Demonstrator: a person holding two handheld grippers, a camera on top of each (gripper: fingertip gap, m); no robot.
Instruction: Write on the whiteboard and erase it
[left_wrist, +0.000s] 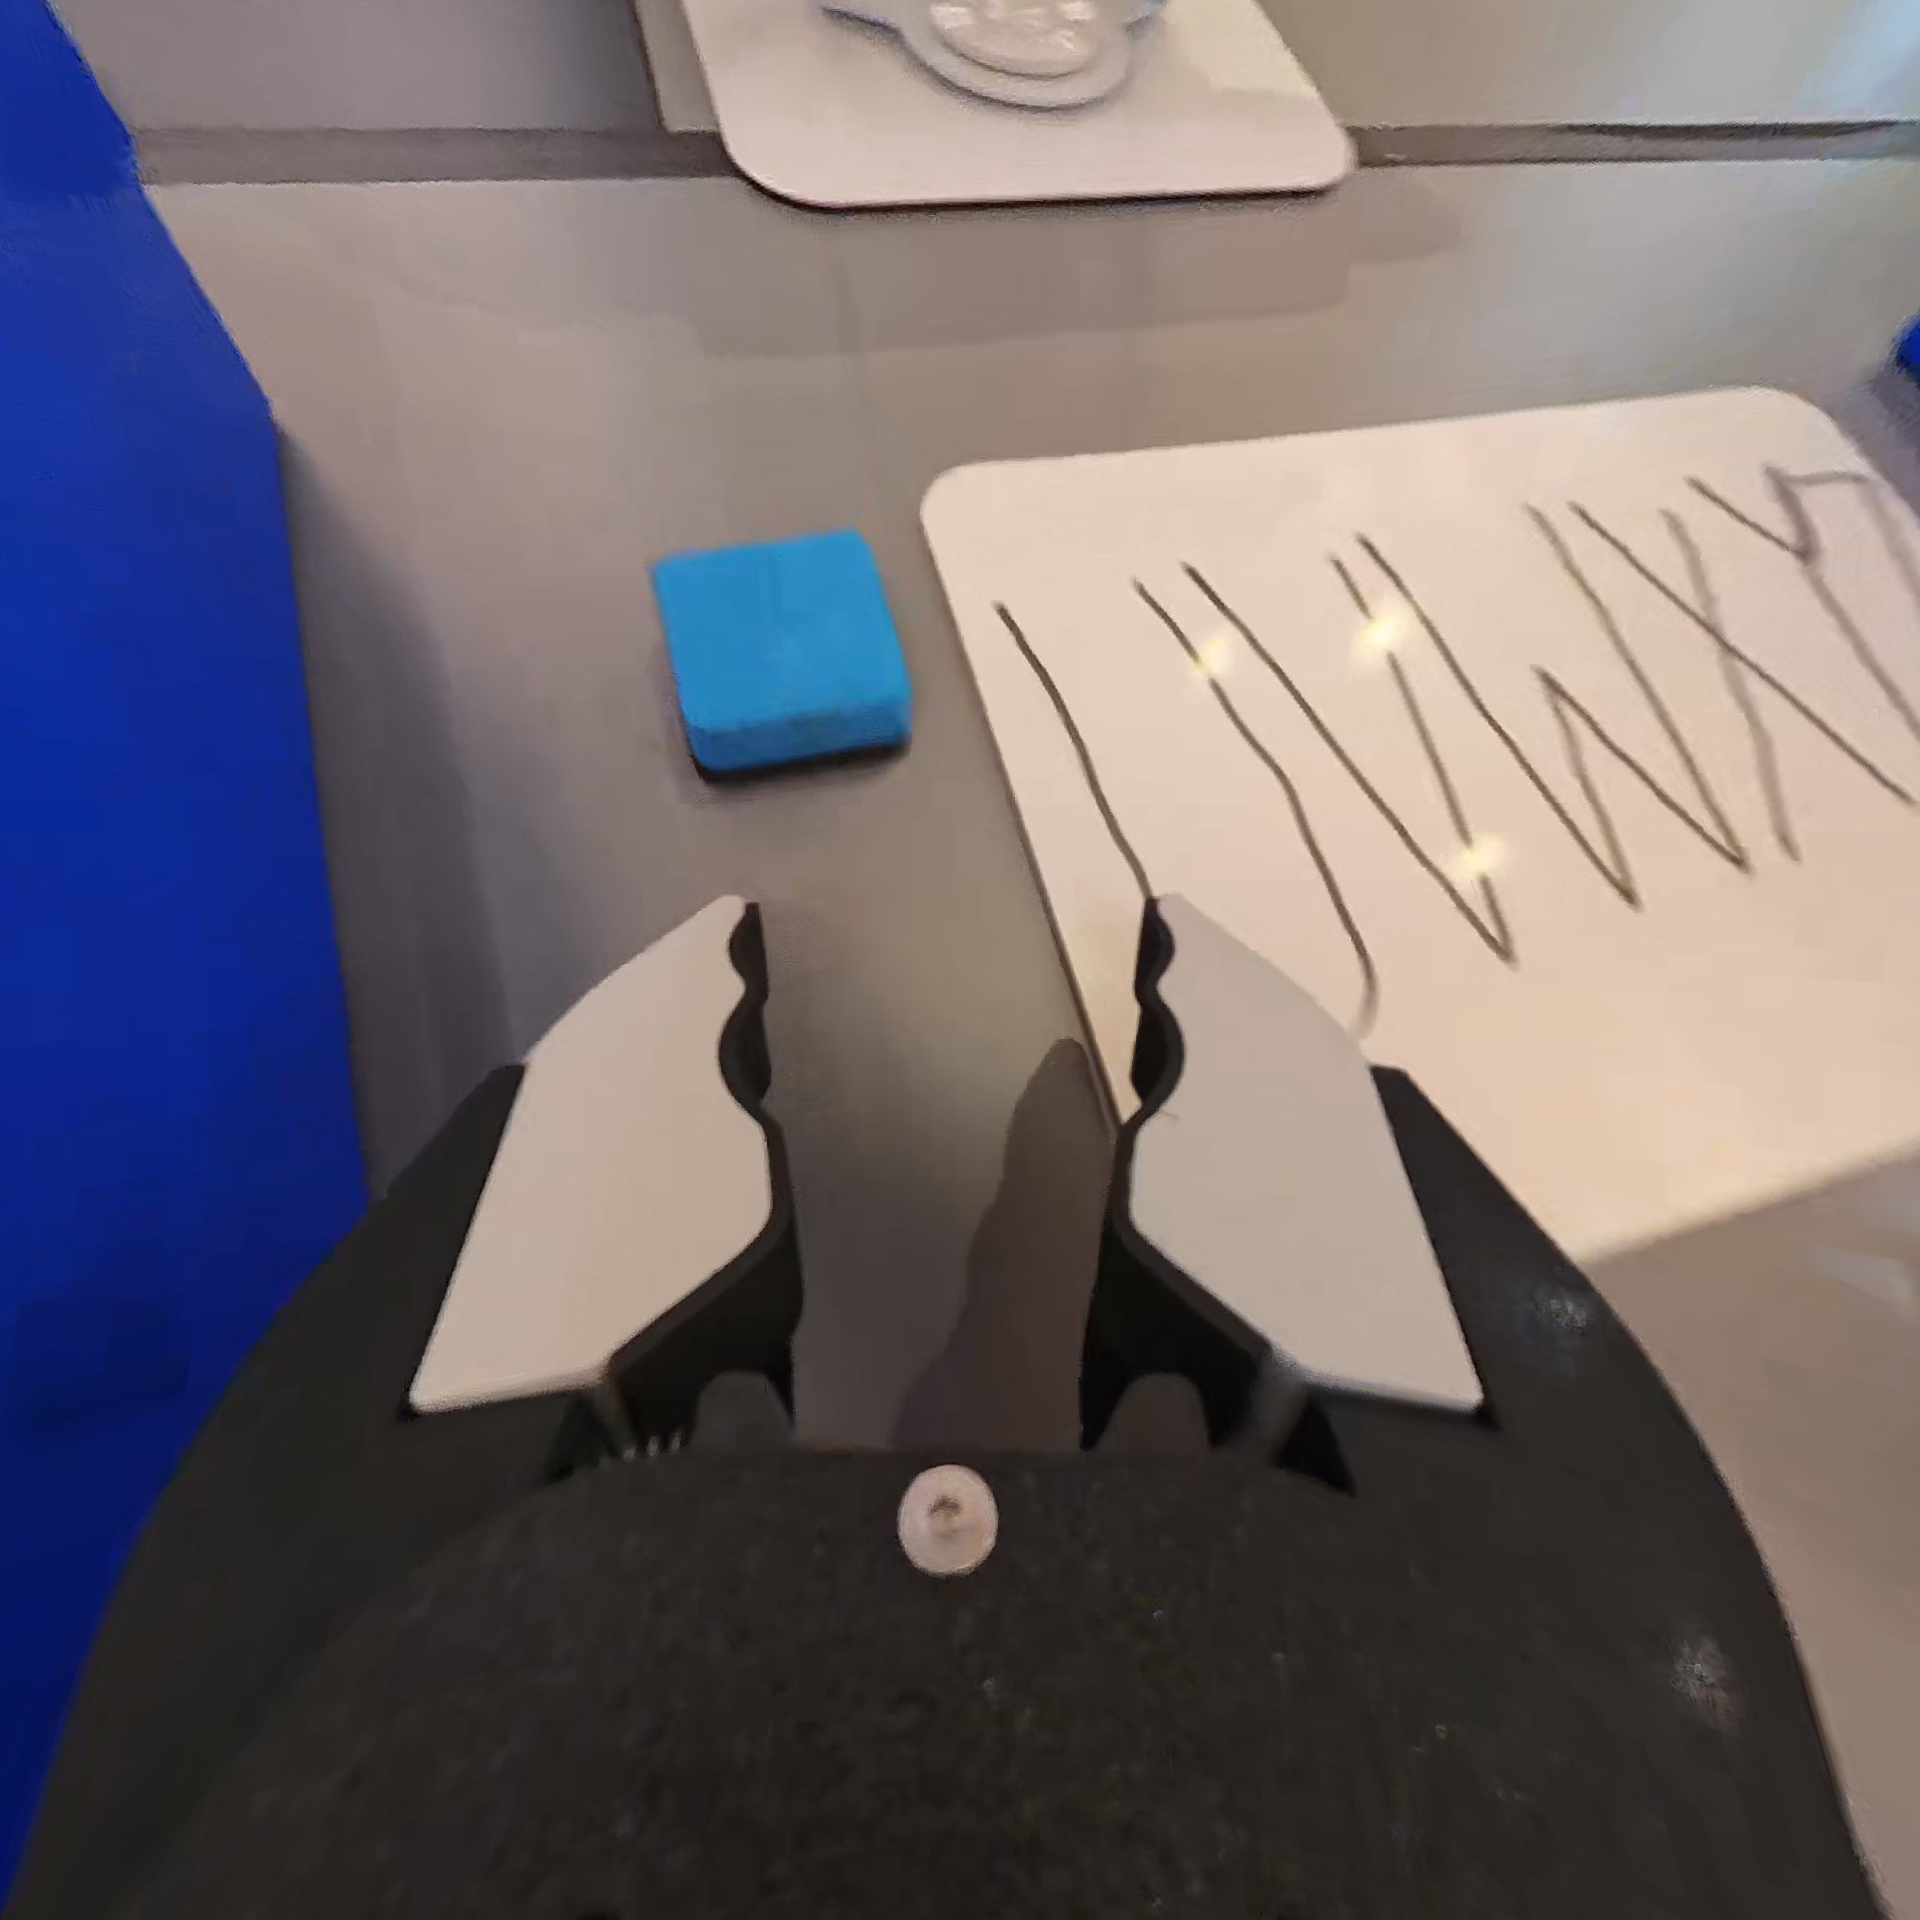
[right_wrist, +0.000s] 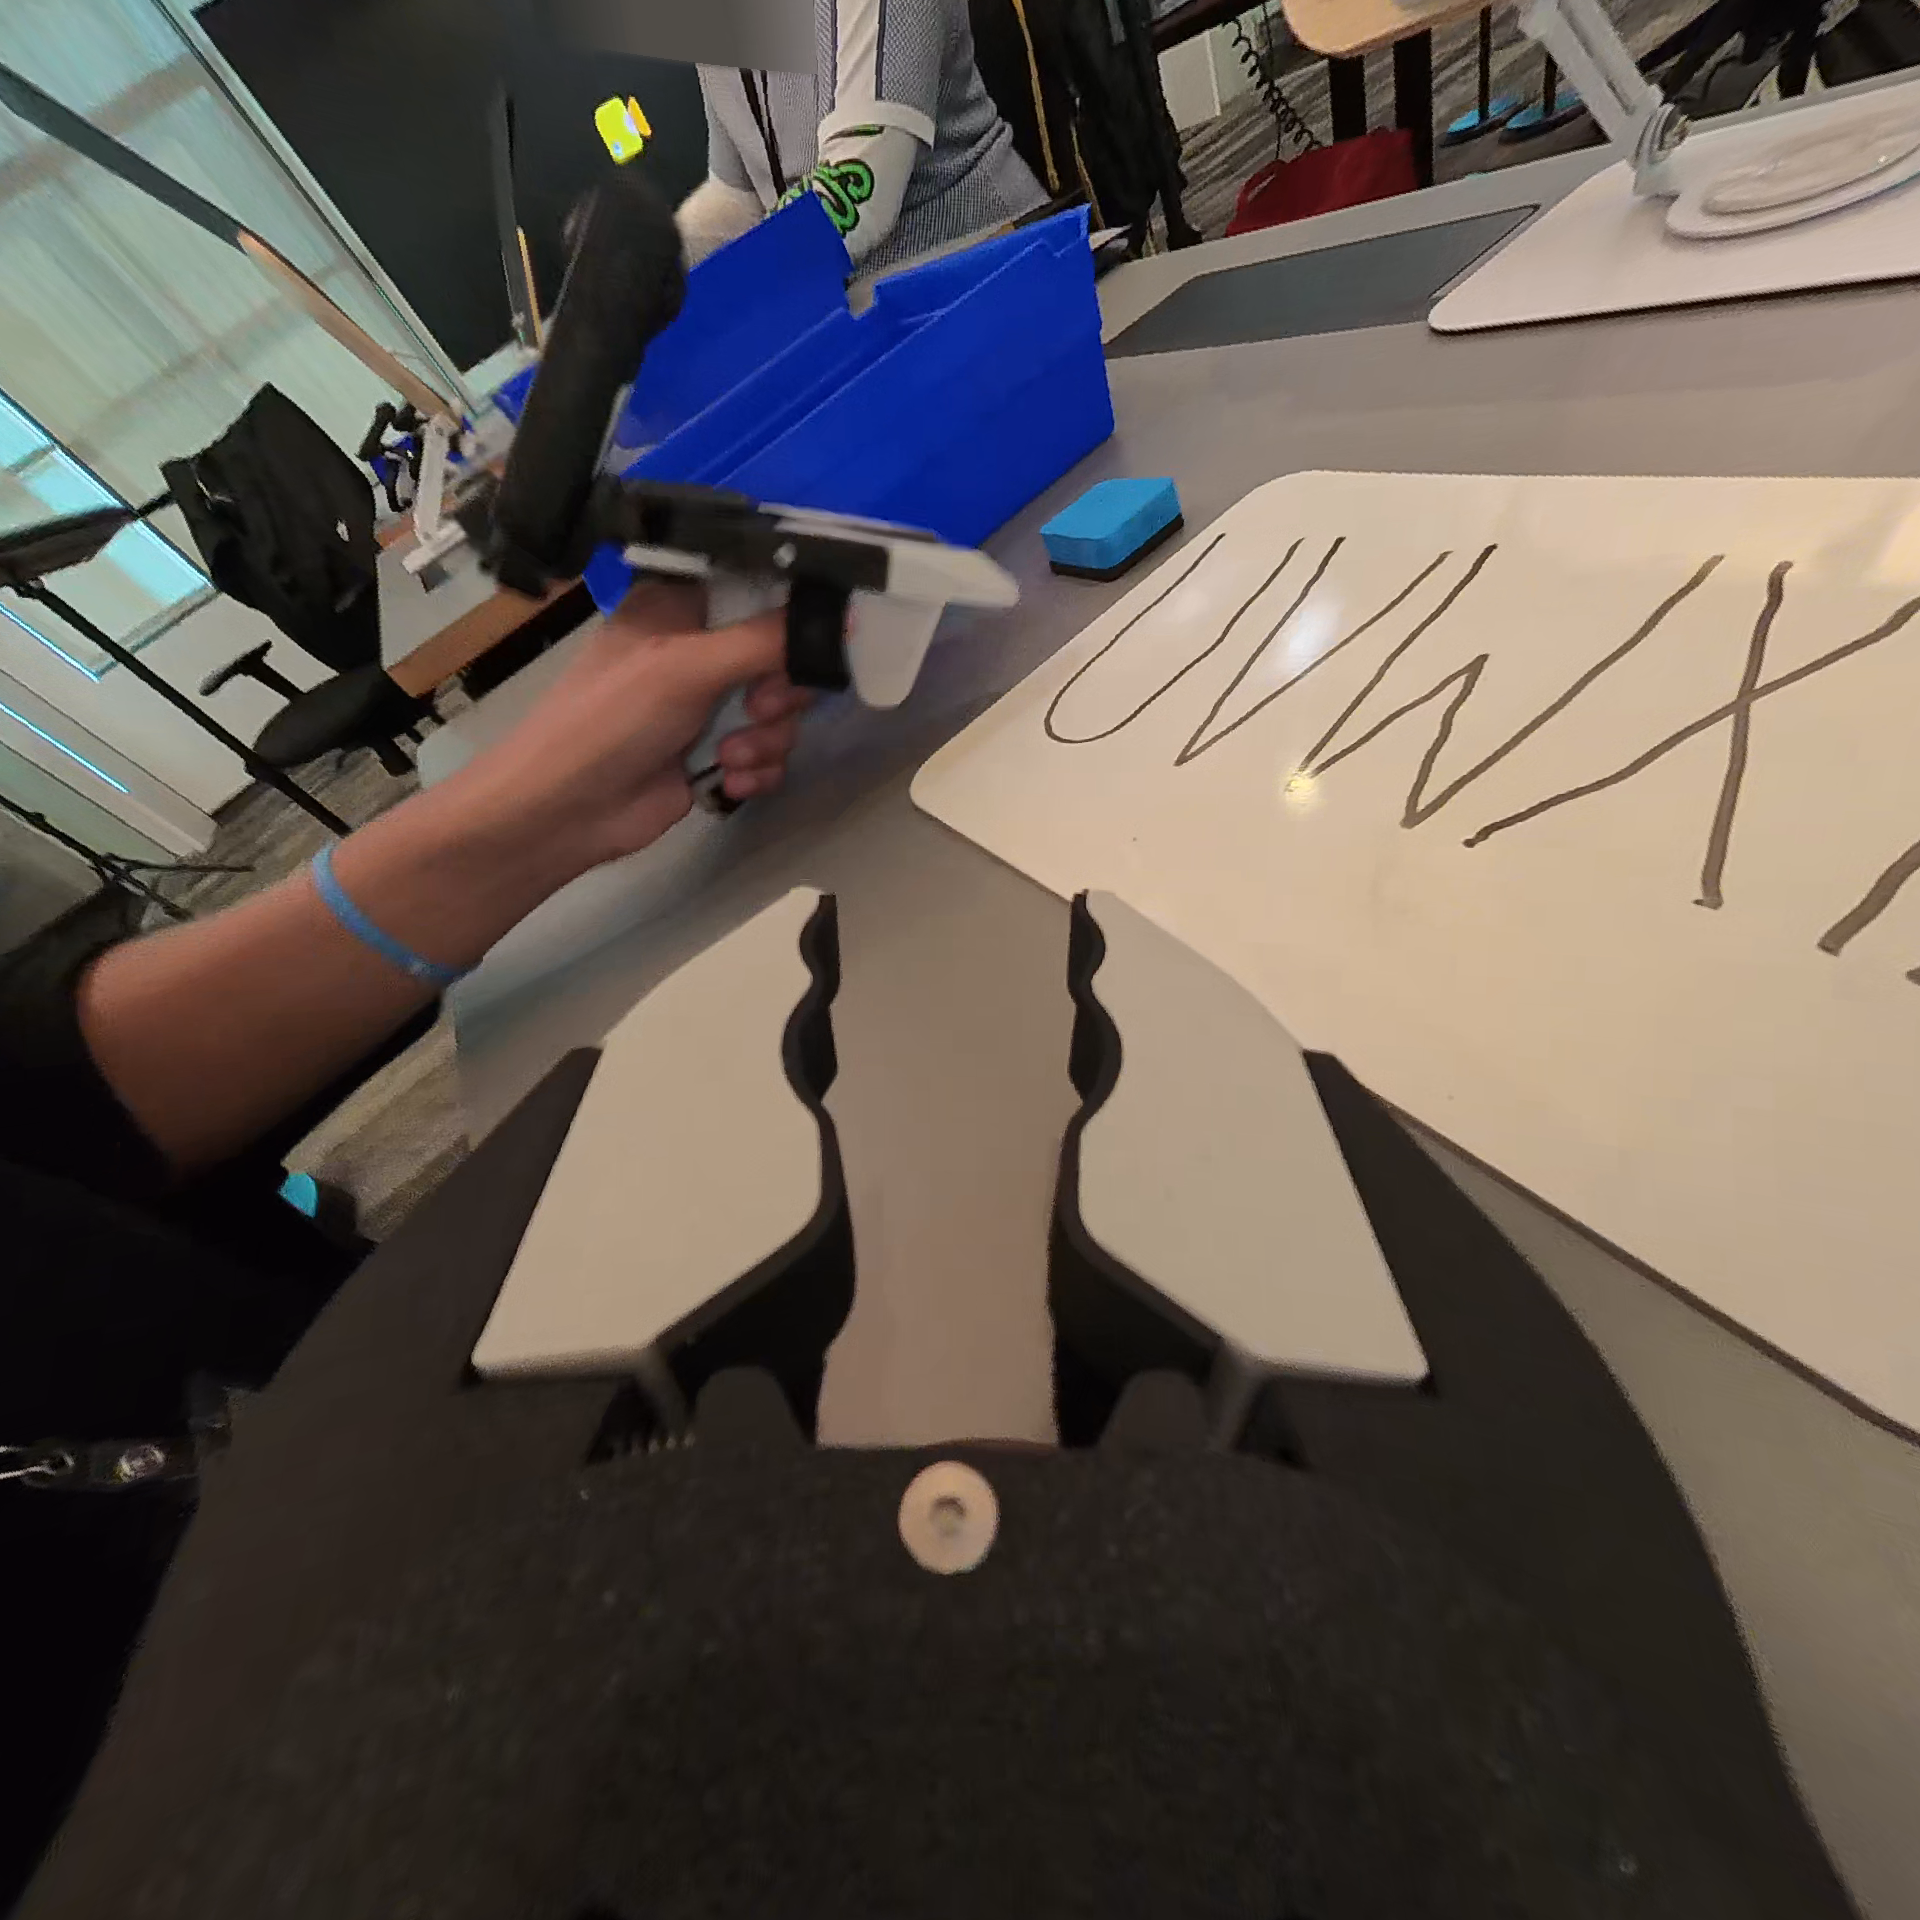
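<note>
Glossy smooth whiteboard (left_wrist: 1558, 1039), spongy matt blue eraser (left_wrist: 779, 649) with dark felt underside, smooth matt grey table (left_wrist: 623, 364).

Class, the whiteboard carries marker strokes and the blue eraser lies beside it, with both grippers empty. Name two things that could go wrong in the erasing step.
1. The whiteboard lies loose on the table, so wiping may slide it.
2. The eraser sits low and flat, so the open left gripper may push it toward the blue bin instead of gripping it.

Bright overhead light throws glare spots on the whiteboard (left_wrist: 1455, 935); edges bend wide-angle, with slight motion blur.
</note>
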